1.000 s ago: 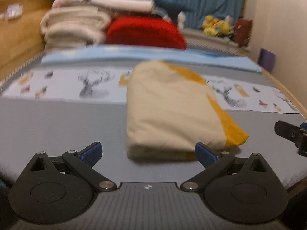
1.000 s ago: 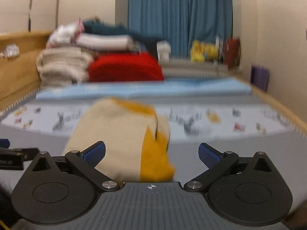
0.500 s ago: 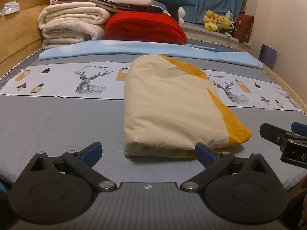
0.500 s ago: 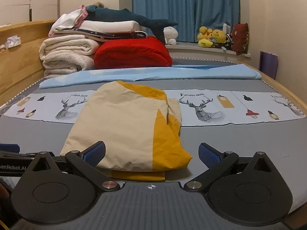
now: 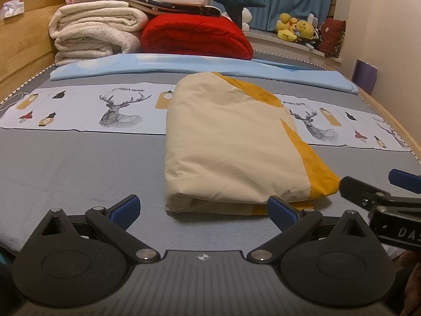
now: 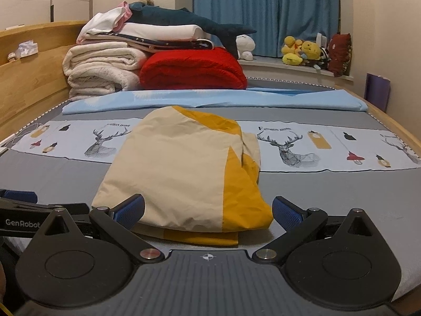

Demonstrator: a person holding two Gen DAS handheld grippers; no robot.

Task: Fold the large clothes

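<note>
A cream and mustard-yellow garment (image 5: 231, 144) lies folded into a thick rectangle on the grey bed (image 5: 65, 166); the same garment (image 6: 184, 173) fills the middle of the right wrist view. My left gripper (image 5: 204, 208) is open just short of its near edge, nothing between the blue pads. My right gripper (image 6: 209, 210) is open too, its pads on either side of the near edge without touching it. The right gripper's fingers (image 5: 368, 194) show at the right edge of the left wrist view. The left gripper's body (image 6: 23, 210) shows at the left edge of the right wrist view.
A folded light-blue sheet (image 6: 215, 100) lies across the bed behind a deer-print strip (image 6: 315, 144). Stacked white blankets (image 6: 102, 71), a red blanket (image 6: 192, 68) and a plush shark (image 6: 189, 21) sit at the back. A wooden headboard (image 5: 23, 39) runs along the left, a wall on the right.
Both grippers have shifted slightly closer to the garment's near edge and steadied; the earliest frames were blurred from motion. The garment has not moved and both grippers stay open.
</note>
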